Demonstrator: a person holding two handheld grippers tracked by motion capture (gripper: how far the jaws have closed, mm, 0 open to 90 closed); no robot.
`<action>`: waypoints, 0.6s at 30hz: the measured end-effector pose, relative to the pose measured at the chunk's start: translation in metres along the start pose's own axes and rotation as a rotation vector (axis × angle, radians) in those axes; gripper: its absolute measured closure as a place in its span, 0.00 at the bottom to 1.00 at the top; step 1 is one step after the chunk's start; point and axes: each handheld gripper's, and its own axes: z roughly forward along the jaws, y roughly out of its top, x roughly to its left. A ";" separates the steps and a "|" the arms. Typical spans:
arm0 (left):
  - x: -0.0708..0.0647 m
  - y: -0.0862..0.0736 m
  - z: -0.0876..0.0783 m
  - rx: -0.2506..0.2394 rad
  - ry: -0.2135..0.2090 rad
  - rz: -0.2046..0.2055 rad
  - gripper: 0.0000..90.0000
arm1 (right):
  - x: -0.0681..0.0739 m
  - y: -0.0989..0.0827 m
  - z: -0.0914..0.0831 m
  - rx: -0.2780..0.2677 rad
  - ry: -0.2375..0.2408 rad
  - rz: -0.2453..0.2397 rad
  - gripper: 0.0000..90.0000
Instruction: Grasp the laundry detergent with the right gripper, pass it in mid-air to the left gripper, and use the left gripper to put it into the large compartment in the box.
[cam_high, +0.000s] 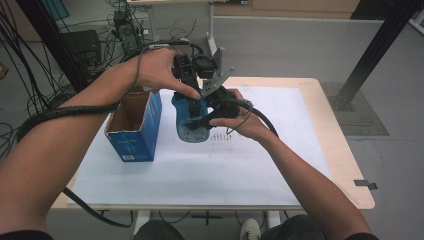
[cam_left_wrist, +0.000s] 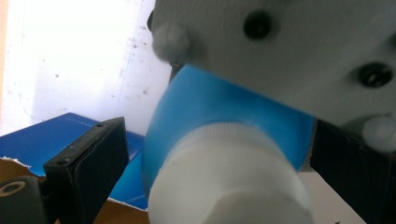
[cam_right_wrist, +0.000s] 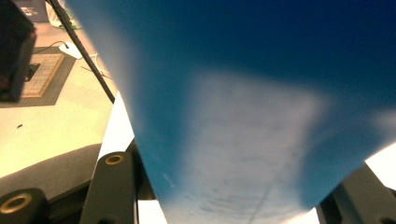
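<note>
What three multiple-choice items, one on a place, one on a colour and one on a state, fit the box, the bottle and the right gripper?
1. Where stands the blue box?
A. on the left part of the table
B. on the floor
C. at the table's right edge
2. Which colour has the cap?
A. red
B. white
C. black
3. How is the right gripper?
A. wide open, holding nothing
B. shut on the blue bottle
C. lying on the table

A: the high view shows it there.
B: the left gripper view shows it white.
B: its jaws flank the bottle's body closely.
</note>
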 end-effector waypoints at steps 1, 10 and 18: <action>0.000 0.001 -0.001 -0.007 0.002 0.000 0.06 | 0.000 0.000 0.000 0.001 0.003 -0.002 0.49; 0.000 0.001 -0.003 -0.012 -0.005 0.005 0.06 | 0.000 0.001 -0.003 -0.009 0.000 -0.001 0.49; -0.001 0.002 -0.003 -0.011 -0.006 0.004 0.05 | 0.001 0.003 -0.006 -0.025 -0.008 -0.009 0.49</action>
